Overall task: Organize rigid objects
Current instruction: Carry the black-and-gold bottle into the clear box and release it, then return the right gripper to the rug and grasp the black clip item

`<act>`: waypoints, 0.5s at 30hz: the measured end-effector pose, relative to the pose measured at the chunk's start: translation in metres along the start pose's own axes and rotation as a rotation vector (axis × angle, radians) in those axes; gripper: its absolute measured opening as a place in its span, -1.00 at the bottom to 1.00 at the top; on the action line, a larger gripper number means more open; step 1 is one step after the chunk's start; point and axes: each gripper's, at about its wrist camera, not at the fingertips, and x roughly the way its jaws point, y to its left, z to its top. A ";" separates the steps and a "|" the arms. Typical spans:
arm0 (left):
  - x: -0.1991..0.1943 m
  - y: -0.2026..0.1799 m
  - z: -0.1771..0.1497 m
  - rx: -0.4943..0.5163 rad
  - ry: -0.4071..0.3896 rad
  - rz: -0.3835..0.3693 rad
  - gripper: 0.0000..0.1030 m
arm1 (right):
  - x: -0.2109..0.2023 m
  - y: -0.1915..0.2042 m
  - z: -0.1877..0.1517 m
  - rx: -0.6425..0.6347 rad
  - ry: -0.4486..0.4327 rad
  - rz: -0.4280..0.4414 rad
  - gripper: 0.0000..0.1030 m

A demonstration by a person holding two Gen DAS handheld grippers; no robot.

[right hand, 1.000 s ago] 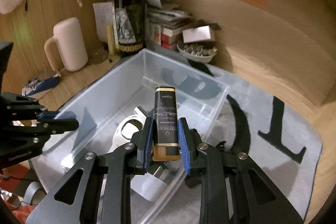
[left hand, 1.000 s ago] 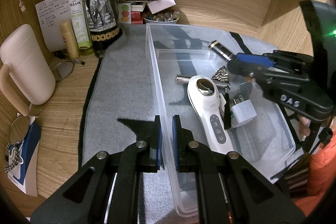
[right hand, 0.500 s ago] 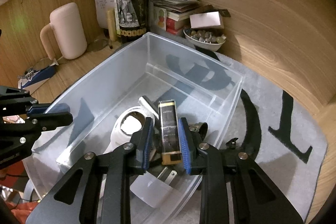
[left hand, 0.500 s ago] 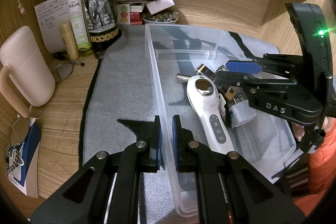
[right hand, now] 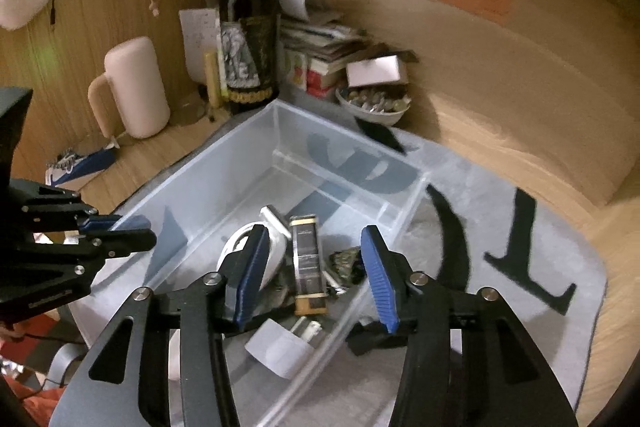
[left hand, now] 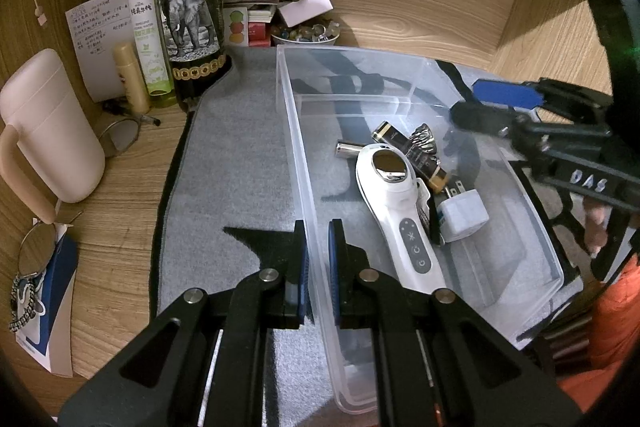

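Note:
A clear plastic bin (left hand: 294, 131) (right hand: 208, 171) sits on a grey mat. Inside lie a black-and-gold lighter (left hand: 412, 155) (right hand: 307, 263), a white handheld device (left hand: 400, 203) (right hand: 248, 247), a white plug adapter (left hand: 462, 213) (right hand: 280, 347), a metal cylinder (left hand: 348, 149) and a dark patterned clip (left hand: 422, 139) (right hand: 346, 263). My left gripper (left hand: 317, 259) is shut on the bin's left wall near its front. My right gripper (right hand: 312, 271) (left hand: 492, 103) is open and empty, just above the lighter.
A wine bottle (left hand: 190, 7) (right hand: 246, 27), green spray bottle (left hand: 146, 27), pink mug (left hand: 48, 131) (right hand: 136, 87), bowl of trinkets (left hand: 306, 33) (right hand: 374, 103), books and papers crowd the back left. Glasses (left hand: 36, 247) lie at left. Wooden walls enclose the desk.
My right gripper lowered the lighter into the bin, opened and let it go; it now lies among the other items. My left gripper has kept its hold on the bin wall.

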 end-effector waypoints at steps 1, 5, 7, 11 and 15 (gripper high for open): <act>0.000 0.000 0.000 0.000 0.000 0.000 -0.84 | -0.003 -0.002 0.000 0.004 -0.007 -0.005 -0.12; 0.000 0.000 0.000 -0.001 0.000 -0.001 -0.84 | -0.016 -0.014 -0.001 0.018 -0.034 -0.036 0.00; 0.000 0.000 0.000 -0.001 0.000 -0.001 -0.84 | -0.024 -0.023 -0.004 0.033 -0.045 -0.055 0.01; 0.000 0.000 0.000 0.000 0.000 -0.001 -0.84 | -0.031 -0.041 -0.010 0.065 -0.046 -0.096 0.02; 0.000 0.000 0.000 0.000 0.001 0.000 -0.84 | -0.028 -0.062 -0.024 0.109 -0.011 -0.125 0.02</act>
